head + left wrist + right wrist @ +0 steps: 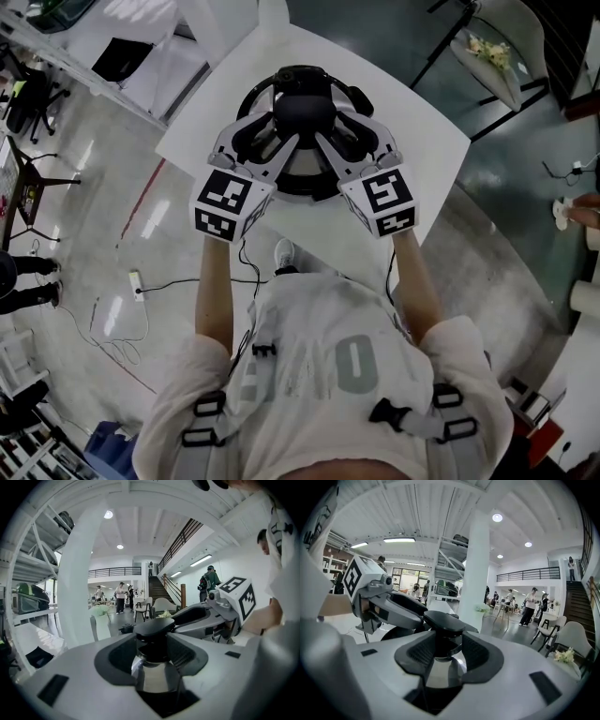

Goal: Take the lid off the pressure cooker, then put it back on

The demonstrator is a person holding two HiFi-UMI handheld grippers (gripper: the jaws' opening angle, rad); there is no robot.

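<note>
- A white, square-topped table [412, 141] stands on a glossy grey floor [122, 225]; we look steeply down on it over the person's shoulders.
- The round pressure cooker [261, 89] sits near the middle of the table, and a black band curves around its far edge.
- Its lid [152, 679] is of polished steel, domed and mirror-bright, and as far as we can tell it lies in place on the pot.
- The left gripper [152, 653], in smooth grey plastic with ribbed black pads, is clamped on the neck of the lid's knob [157, 626].
- The right gripper [447, 656], its twin, comes in from the other side and grips the same knob.
- The knob is matt black, with a broad flat cap over a narrower stem, and both pairs of pads press on that stem.
</note>
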